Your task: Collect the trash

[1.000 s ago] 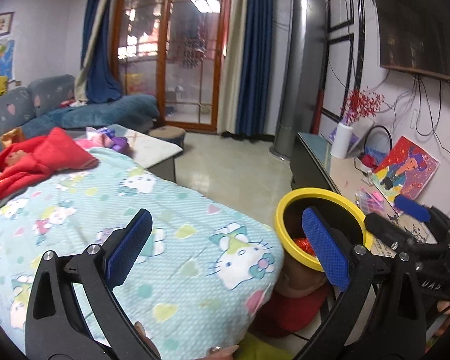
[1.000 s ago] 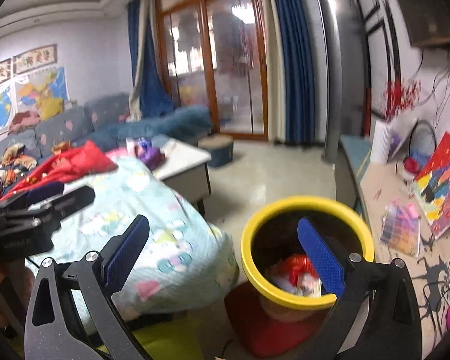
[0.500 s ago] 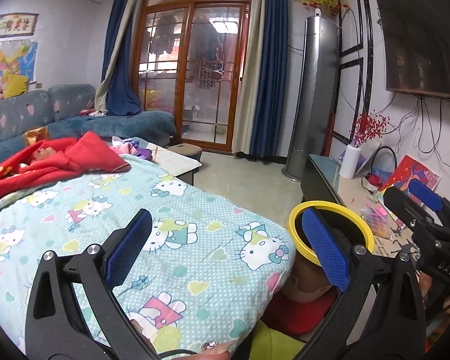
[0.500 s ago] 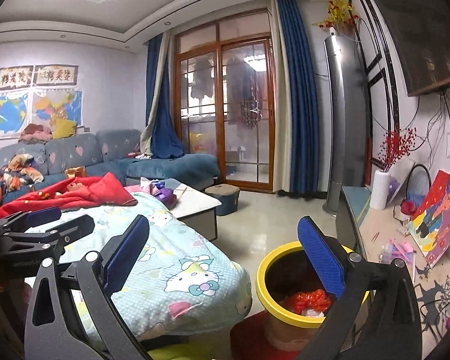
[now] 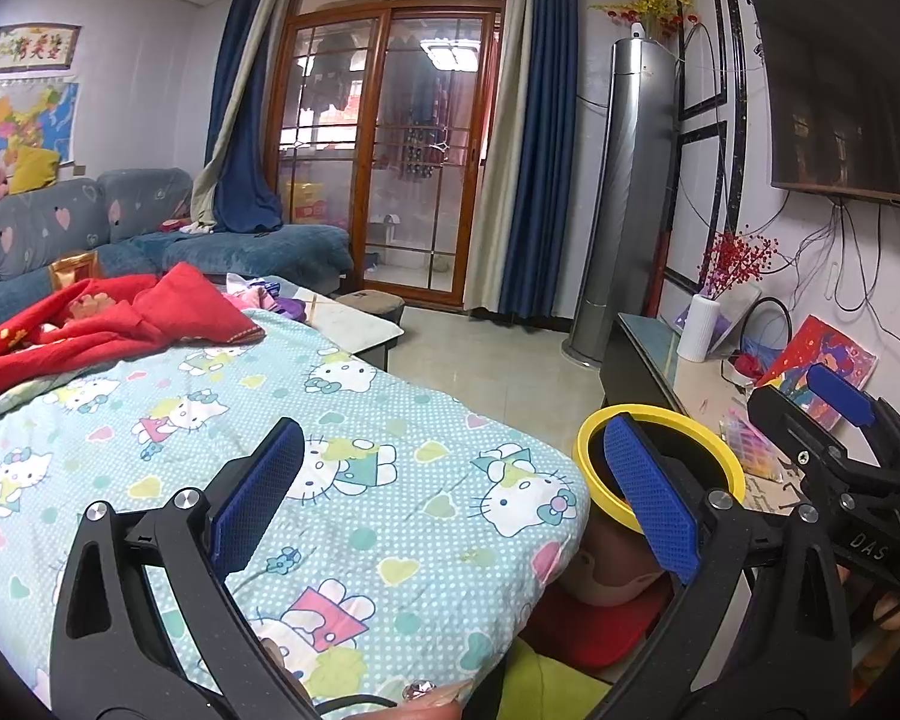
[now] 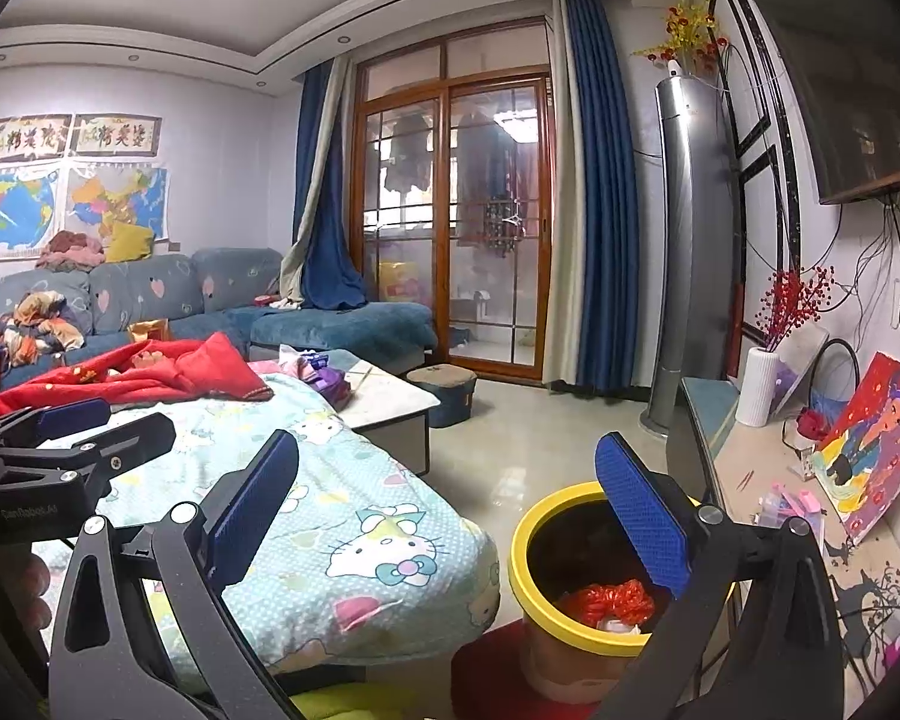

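Bed: covered by a pale blue cartoon-cat quilt, filling the view from 7 to 9 o'clock in both cameras; a red blanket lies bunched at its far end.
Sofa: blue-grey, against the far wall at 10 o'clock, strewn with clothes.
Desk: low, along the wall at 3 o'clock; it carries a white vase of red berries and a bright painting leaning on the wall.
Bin: yellow-rimmed, dark inside, on the floor between bed and desk, at 5 o'clock in the right view.
Trash: crumpled red wrapping with something white just beside it, lying in the bin.
Left hand-held gripper: blue pads spread wide apart, holding nothing, above the bed's corner.
Right hand-held gripper: pads likewise wide apart and empty, its right pad overlapping the bin's rim in view.
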Demonstrator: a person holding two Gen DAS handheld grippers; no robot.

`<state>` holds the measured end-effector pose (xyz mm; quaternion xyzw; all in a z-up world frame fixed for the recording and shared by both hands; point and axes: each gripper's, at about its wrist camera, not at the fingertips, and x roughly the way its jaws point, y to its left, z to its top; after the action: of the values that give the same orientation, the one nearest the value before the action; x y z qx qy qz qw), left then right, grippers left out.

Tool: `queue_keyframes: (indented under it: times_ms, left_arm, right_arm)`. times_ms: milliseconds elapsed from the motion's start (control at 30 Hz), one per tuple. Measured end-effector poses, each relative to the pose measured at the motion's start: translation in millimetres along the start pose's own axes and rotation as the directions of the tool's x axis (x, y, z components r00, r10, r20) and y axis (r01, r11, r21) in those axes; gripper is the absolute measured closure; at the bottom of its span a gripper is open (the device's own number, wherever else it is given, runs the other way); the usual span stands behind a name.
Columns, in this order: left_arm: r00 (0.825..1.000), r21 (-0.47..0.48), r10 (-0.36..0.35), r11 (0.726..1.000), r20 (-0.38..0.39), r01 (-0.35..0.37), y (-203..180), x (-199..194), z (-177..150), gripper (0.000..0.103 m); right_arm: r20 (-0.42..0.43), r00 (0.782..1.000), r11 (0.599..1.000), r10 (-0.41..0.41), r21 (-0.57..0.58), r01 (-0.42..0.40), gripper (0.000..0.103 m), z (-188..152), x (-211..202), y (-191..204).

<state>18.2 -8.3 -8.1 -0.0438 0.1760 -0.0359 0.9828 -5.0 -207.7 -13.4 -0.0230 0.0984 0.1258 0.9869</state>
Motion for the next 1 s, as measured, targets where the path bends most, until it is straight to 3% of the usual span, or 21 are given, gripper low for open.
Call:
queue_keyframes:
  times_ms: [1000]
  left_arm:
    - [1.000,-0.002,-0.001,1.000,-0.001,0.001,0.2,-0.1,-0.7,0.011]
  right_arm:
    - [0.000,1.000,1.000,-0.006,-0.002,0.006,0.006,-3.5,1.1,4.4]
